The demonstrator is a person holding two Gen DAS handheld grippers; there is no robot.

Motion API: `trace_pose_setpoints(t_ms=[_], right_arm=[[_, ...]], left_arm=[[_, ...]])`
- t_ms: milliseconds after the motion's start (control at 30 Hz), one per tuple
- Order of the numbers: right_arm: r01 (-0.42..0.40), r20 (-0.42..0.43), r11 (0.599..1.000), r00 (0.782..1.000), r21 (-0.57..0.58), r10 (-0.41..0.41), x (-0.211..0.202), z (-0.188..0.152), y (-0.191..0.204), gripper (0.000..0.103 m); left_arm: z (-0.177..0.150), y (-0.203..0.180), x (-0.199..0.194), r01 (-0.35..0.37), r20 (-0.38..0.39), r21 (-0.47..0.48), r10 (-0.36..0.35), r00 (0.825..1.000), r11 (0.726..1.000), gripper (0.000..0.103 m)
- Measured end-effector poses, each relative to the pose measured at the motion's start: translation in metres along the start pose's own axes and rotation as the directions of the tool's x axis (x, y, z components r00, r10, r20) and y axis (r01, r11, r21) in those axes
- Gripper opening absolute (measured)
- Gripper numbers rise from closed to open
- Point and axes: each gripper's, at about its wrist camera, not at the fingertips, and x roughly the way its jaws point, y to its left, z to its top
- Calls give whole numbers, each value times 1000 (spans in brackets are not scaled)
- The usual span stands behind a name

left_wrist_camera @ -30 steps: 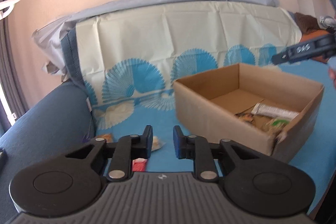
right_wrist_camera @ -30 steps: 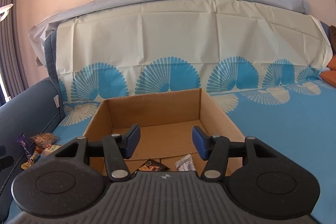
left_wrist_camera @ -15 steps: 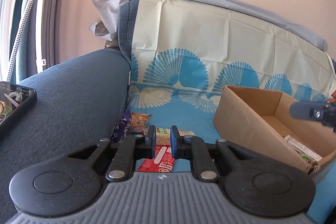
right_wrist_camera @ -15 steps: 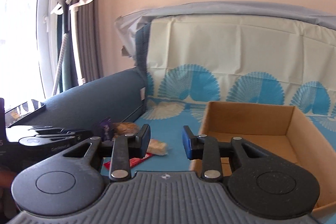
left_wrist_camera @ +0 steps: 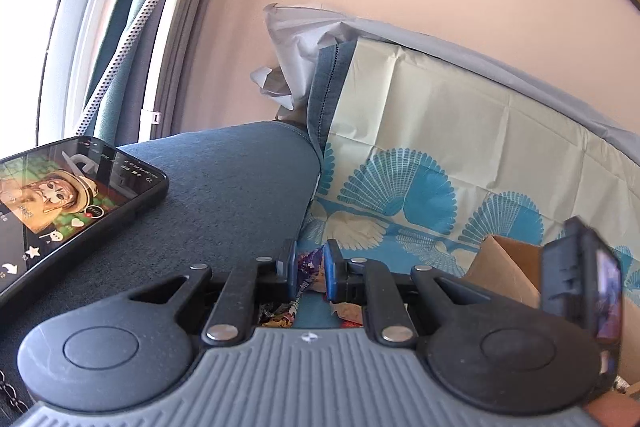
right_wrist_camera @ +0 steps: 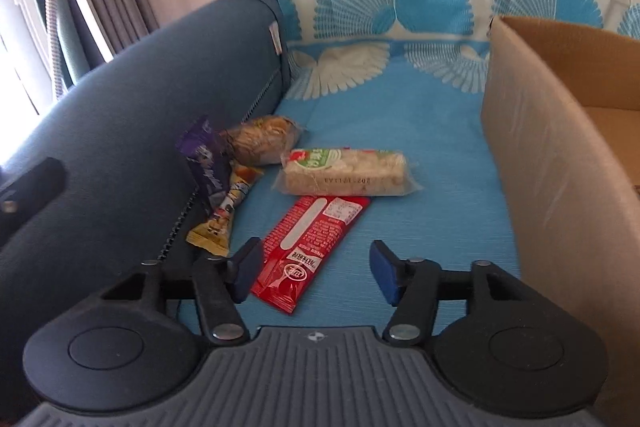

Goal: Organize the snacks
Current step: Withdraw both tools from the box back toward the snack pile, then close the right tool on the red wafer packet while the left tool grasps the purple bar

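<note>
My right gripper hovers just above a red wrapper on the blue cover; its jaws are opening, and the wrapper's near end lies below the gap, untouched. Beyond lie a pale rice bar, a brown round snack, a purple wrapper and a yellow wrapper against the sofa arm. The cardboard box stands to the right. My left gripper is nearly shut and empty, held over the sofa arm, with the purple wrapper showing past its narrow gap.
A lit phone lies on the dark blue sofa arm. The sofa back carries a cream sheet with blue fans. A window, curtain and white rack stand at the far left. A blurred right-gripper finger crosses before the box.
My right gripper swung left from over the box down to the loose snacks; its jaws narrowed, then widened. The left gripper rolled and shifted left toward the sofa arm and phone.
</note>
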Motion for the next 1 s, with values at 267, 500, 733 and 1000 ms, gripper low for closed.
trace_pose_setpoints(t_ms=[267,500,733,1000], right_arm=[[125,-108,992,986,-18,-126,79,21,37,81],[185,-112,978,974,-96,-195,85,15,44,58],[86,-136,991,986,-103,-100,38,-10,6,48],[-72,-158,978,987,-195,41,-44,-57,-22,48]], left_arm=[[4,10,0,2,-3,-46,-2,1000,999,16],[4,13,4,-4,-19,-66,3,1000,998,17],[2,6,10,-18,-40,-27,16,999,999,22],[-13,-31,40,-106,-75,214,124,989,971,34]])
